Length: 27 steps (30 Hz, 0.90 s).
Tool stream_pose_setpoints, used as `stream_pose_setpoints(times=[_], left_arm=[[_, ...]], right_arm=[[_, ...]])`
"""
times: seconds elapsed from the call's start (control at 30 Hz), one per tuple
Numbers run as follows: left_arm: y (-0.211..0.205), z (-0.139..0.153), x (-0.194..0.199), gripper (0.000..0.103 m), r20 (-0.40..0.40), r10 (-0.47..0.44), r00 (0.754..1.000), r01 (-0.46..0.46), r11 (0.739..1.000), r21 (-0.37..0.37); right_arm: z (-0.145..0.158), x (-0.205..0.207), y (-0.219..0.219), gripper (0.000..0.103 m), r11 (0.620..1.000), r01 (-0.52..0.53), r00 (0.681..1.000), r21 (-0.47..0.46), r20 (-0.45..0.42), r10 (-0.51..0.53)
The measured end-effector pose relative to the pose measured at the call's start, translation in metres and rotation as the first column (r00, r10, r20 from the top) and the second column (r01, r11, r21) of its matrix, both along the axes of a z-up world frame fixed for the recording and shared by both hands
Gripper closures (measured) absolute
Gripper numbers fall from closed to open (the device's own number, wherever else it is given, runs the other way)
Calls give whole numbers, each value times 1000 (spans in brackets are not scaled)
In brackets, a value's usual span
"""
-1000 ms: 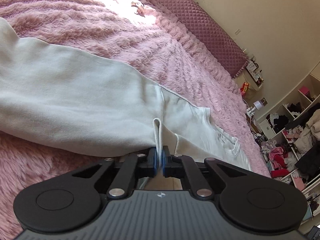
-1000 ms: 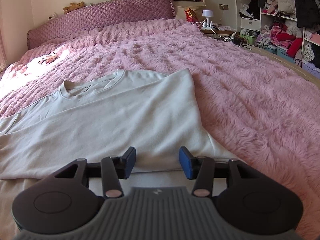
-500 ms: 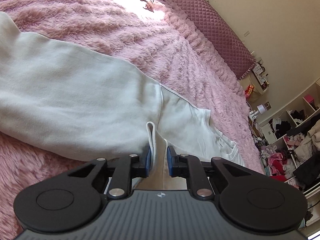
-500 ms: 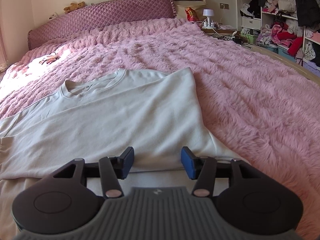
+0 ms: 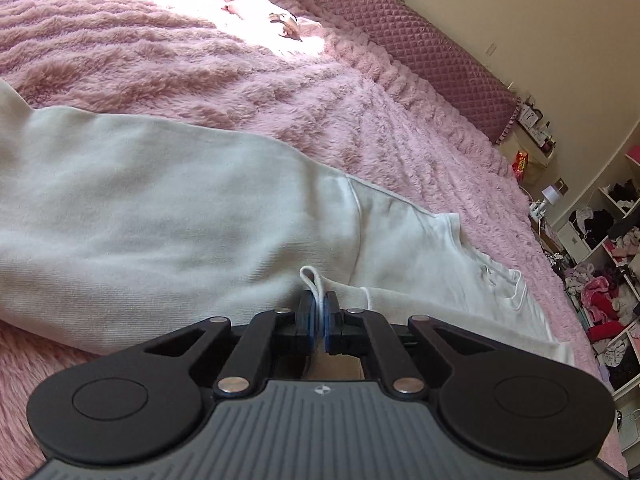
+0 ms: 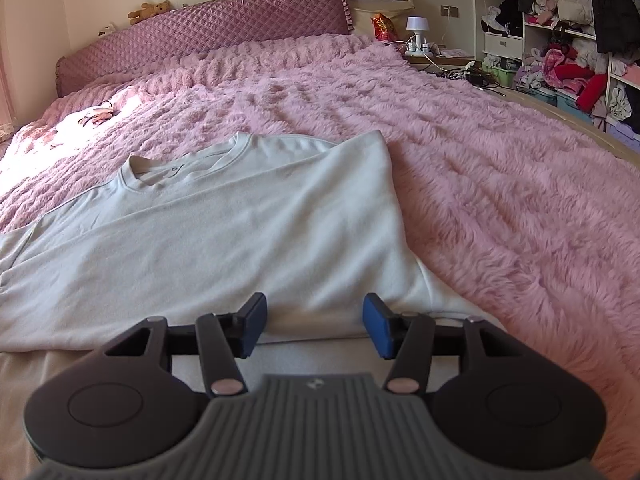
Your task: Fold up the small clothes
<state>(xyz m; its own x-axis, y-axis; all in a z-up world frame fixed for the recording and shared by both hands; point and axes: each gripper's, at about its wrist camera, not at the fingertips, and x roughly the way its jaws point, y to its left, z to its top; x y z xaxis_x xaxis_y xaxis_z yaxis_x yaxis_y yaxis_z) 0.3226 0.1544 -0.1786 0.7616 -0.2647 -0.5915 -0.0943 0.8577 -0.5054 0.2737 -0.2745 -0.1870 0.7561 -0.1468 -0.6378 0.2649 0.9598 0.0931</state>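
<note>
- A pale sweatshirt (image 6: 224, 216) lies flat on a bed covered by a fluffy pink blanket (image 6: 500, 184), neckline (image 6: 176, 168) toward the quilted purple headboard (image 6: 224, 28).
- In the right wrist view the right side of the sweatshirt is folded in over the body, leaving a straight slanting edge against the blanket.
- In the left wrist view one sleeve (image 5: 140, 208) stretches out to the left across the blanket, with the shoulder seam (image 5: 354, 216) visible and the body running off to the right.
- The left hand-held gripper (image 5: 319, 316) has its blue pads (image 5: 306, 314) almost together, clamped on a small raised fold of the sweatshirt (image 5: 312, 280) near the underarm; the fold stands up in a loop just beyond the pads. Its jaws have just been closing, with that fabric between them.
- The right hand-held gripper (image 6: 314, 326) has its jaws well apart, having just been opening slightly. Nothing is between its pads (image 6: 374, 326), which sit above the near edge of the sweatshirt.
- A brown teddy (image 6: 150, 10) sits on top of the headboard.
- Some small things (image 6: 96, 114) lie in a patch of sunlight at the far left of the bed; what they are I cannot tell.
- A small white lamp (image 6: 416, 28) and a red packet (image 6: 382, 26) stand beside the head of the bed.
- Open shelves (image 6: 560, 40) stuffed with clothes fill the right wall.
</note>
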Motion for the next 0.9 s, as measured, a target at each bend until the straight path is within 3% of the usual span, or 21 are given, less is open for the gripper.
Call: stream_pose_setpoints(times=[0.13,0.2,0.3,0.43,0.53,0.7,0.8,0.9], left_arm=[[8,7,-6,83,5,5,1000,-5,999,-33],[15,19,-15,66,15,-2,1000,3,999,-52],[31,40,-36,53,44,16,999,-16,1000,-20],[73,58,-75,49,66,85,994,-84,996,-12],[114,64,-106,49,59,180,982,-179,984,-21],[184,60,-152,48,22,375,927,-374,927,-37],[222,50,-173,48,-15,487,873,-486,869,-87],[249,35,-182,48,-33,546,837,-544,824,-157]], right_arm=[[0,1,1,52,1000,-7,1000,-16,-13,7],[2,1,3,52,1000,-7,1000,-30,-23,6],[11,0,7,52,1000,18,1000,-23,-12,-19],[31,-3,33,52,1000,-28,998,7,53,28],[43,0,66,51,991,-125,988,46,102,120],[50,13,144,49,947,-305,948,102,129,292],[48,17,191,49,915,-388,919,114,127,374],[43,21,228,48,895,-432,900,114,117,420]])
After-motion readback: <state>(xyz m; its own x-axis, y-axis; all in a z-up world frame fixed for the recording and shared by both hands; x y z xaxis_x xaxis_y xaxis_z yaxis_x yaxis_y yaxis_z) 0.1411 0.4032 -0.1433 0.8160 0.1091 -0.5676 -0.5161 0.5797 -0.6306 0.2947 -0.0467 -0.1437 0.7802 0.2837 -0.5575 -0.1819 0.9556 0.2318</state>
